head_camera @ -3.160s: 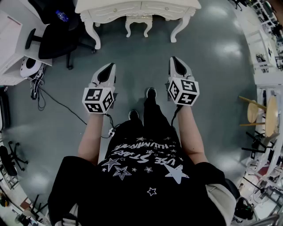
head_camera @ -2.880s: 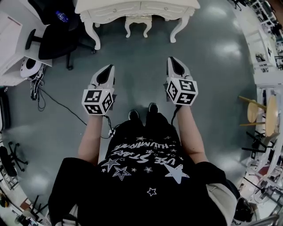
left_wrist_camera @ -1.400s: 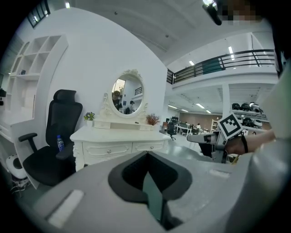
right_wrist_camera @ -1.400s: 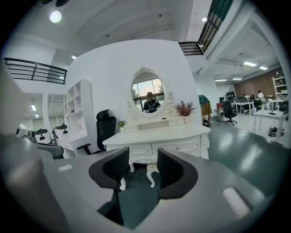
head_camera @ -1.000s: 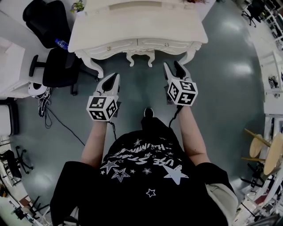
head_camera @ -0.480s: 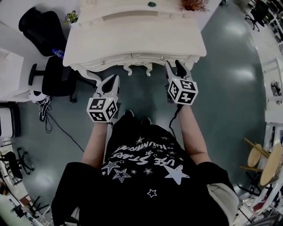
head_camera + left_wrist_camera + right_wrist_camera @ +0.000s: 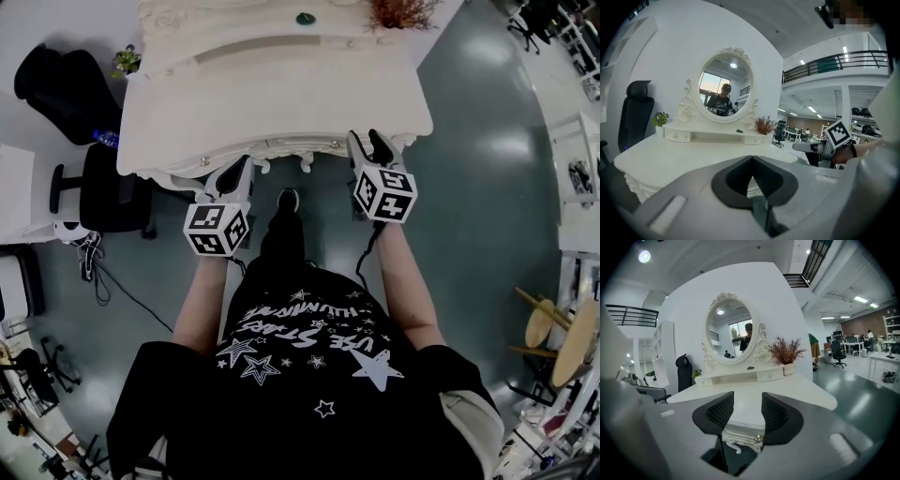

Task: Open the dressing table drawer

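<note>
Ahead: dressing table (image 7: 281,94) bearing mirror (image 7: 730,329) and plant (image 7: 786,352); office chair (image 7: 108,183) left | left gripper (image 7: 246,165) at table front, jaws together, empty | right gripper (image 7: 367,141) alongside, jaws wide, just narrowing; drawer knob (image 7: 758,438) seen between, untouched

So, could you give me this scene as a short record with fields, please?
place: dressing table with mirror, just ahead of the person
drawer: closed; its knob is visible
left claw: shut, empty
right claw: open, has just been closing a little, nothing between its jaws; the knob shows beyond the gap
contact: none visible yet
</note>
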Available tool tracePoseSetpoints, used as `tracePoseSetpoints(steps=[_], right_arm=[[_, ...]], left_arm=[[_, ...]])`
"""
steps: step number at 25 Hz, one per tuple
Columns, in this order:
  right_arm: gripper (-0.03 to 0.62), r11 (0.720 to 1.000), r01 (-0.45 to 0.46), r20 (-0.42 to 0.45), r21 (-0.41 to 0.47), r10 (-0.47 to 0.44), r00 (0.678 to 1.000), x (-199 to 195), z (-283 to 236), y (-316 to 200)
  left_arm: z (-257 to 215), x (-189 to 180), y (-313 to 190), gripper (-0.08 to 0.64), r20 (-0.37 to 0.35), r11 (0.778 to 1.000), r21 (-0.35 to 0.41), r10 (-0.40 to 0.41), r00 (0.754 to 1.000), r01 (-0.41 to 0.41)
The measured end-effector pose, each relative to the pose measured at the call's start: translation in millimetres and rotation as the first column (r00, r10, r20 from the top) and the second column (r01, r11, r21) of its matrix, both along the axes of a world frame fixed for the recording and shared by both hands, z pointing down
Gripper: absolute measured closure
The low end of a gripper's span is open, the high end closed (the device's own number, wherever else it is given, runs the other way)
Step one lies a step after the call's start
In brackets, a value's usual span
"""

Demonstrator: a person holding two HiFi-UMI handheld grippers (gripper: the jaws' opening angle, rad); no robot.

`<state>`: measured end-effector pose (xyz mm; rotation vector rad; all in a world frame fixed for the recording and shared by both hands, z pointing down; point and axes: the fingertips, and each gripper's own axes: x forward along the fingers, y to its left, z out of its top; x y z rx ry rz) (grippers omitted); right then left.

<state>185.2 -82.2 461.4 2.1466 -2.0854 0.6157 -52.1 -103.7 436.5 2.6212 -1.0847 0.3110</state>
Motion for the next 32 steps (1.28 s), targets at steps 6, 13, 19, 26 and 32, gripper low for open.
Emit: tracePoseSetpoints(steps=[6, 13, 19, 26, 32], right_arm=[[0.38, 0.998, -0.053, -0.017, -0.033, 0.052, 0.998, 25.4, 12.2, -66.5], [0.38, 0.99, -0.12, -0.024, -0.078, 0.119, 0.993, 58.2, 25.7, -150.0], [0.38, 0.979, -0.163, -0.048, -0.12, 0.158, 0.986, 82.8, 41.2, -204.7], [0.38, 0.97, -0.172, -0.076, -0.17, 0.161, 0.984, 100.7, 59.7, -255.2], [0.378, 0.957, -0.175, -0.114, -0.231, 0.152, 0.982, 113.3, 81.5, -283.1]], left_arm=[[11.0, 28.2, -81.4, 0.558, -0.013, 0.999, -0.014, 0.051, 0.999, -0.051], [26.1, 62.7, -177.0, 0.558, 0.004, 0.992, -0.05, 0.119, 0.993, -0.119], [34.1, 92.3, -240.5, 0.558, 0.0, 0.983, -0.077, 0.168, 0.986, -0.167], [46.7, 113.9, -289.1, 0.558, 0.005, 0.972, -0.102, 0.211, 0.977, -0.21], [60.0, 125.6, -309.4, 0.558, 0.005, 0.965, -0.129, 0.231, 0.973, -0.228]])
